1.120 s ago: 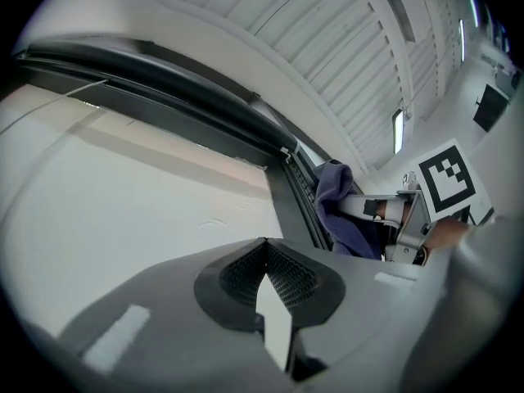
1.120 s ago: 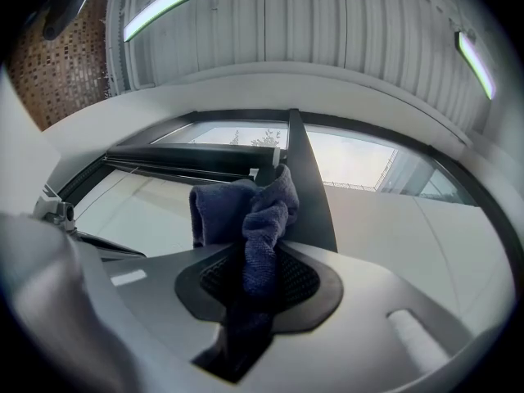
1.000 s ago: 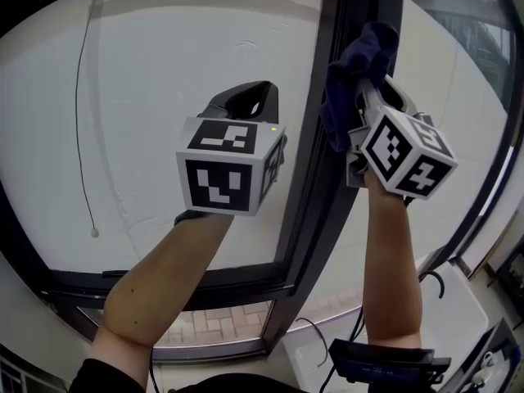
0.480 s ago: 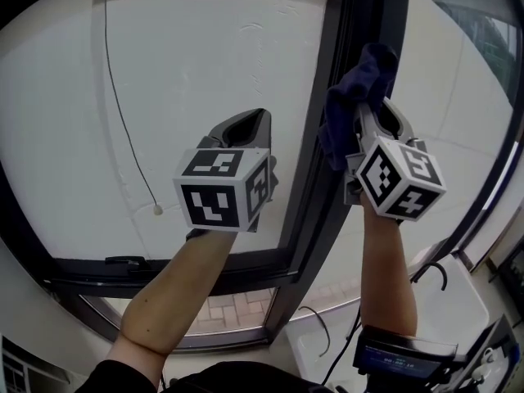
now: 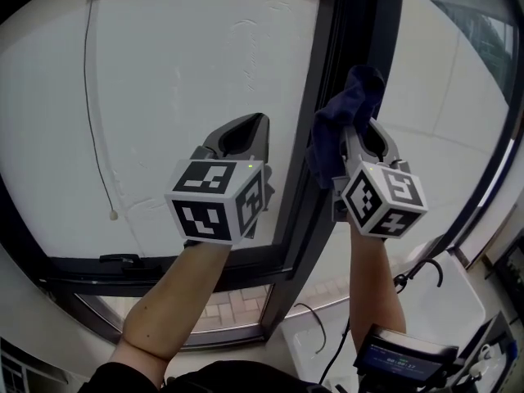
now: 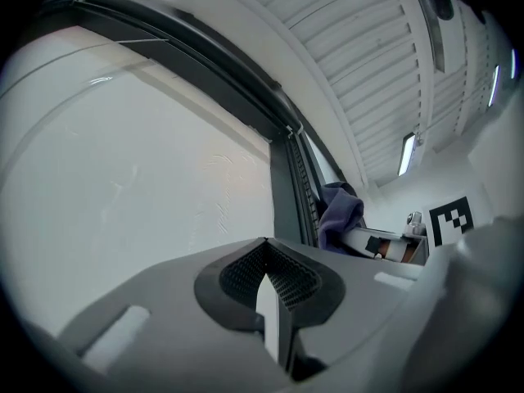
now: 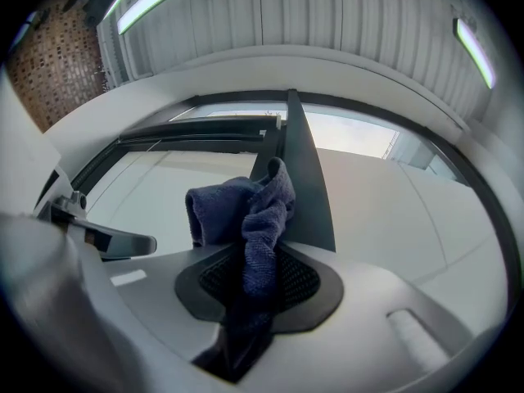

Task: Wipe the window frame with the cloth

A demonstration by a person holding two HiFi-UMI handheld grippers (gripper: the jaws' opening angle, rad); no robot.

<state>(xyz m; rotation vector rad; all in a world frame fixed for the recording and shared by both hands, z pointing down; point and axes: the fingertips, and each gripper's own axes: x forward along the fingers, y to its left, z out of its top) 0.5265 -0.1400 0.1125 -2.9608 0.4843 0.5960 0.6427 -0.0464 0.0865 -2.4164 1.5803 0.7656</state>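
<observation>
The right gripper (image 5: 361, 135) has its jaws clamped on a dark blue cloth (image 5: 334, 129), pressed against the window frame (image 5: 326, 72). The left gripper (image 5: 244, 134) has its jaws closed together, empty.

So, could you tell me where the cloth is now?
Head view, right of centre: the cloth is clamped in the right gripper, against the vertical window frame.

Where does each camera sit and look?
Head view: on the person's head, facing the window frame; shows both forearms, left claw, right claw holding the cloth.
Left gripper view: on the left claw, looking along its shut jaws up the glass; right claw at right.
Right gripper view: on the right claw, looking past the gripped cloth at the frame.
Shared: cloth and frame, all three.
</observation>
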